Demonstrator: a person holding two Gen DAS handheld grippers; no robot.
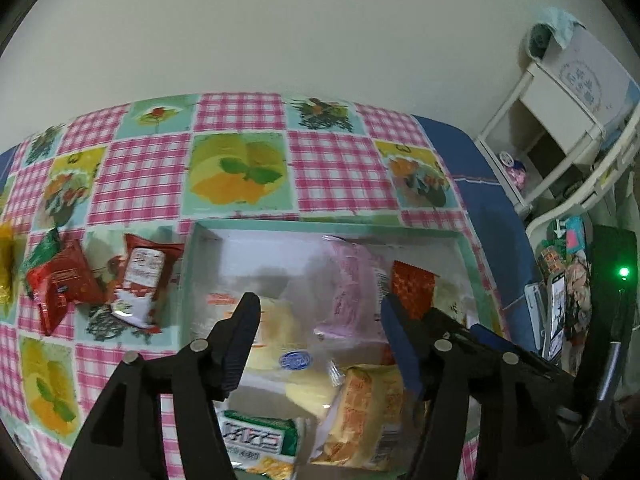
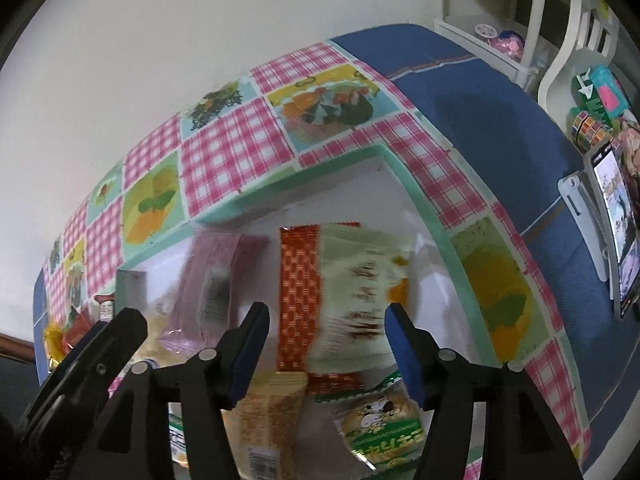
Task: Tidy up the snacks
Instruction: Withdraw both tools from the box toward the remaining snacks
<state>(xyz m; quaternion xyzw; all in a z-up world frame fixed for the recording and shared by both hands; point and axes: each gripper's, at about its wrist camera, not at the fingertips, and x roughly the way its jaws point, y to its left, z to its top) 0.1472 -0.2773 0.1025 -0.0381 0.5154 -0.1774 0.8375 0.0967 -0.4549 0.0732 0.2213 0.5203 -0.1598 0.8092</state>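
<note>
A white box with a green rim (image 1: 192, 280) (image 2: 420, 192) sits on the checkered tablecloth and holds several snack packs. My left gripper (image 1: 320, 320) hangs open over a clear pack of yellow cake (image 1: 280, 340), beside a pink pack (image 1: 348, 292) and an orange pack (image 1: 364, 408). My right gripper (image 2: 326, 332) is open above a blurred cream and red-orange pack (image 2: 344, 280); its pads do not press on the pack. A green cartoon pack (image 2: 384, 428) lies below it. Two red packs (image 1: 60, 284) (image 1: 140, 280) lie outside the box on the left.
A yellow pack (image 1: 6, 268) sits at the far left edge. The table's blue cloth (image 2: 480, 100) drops off on the right. Beyond it stand a white shelf (image 1: 552, 120) and a phone on a stand (image 2: 612, 232). A plain wall is behind the table.
</note>
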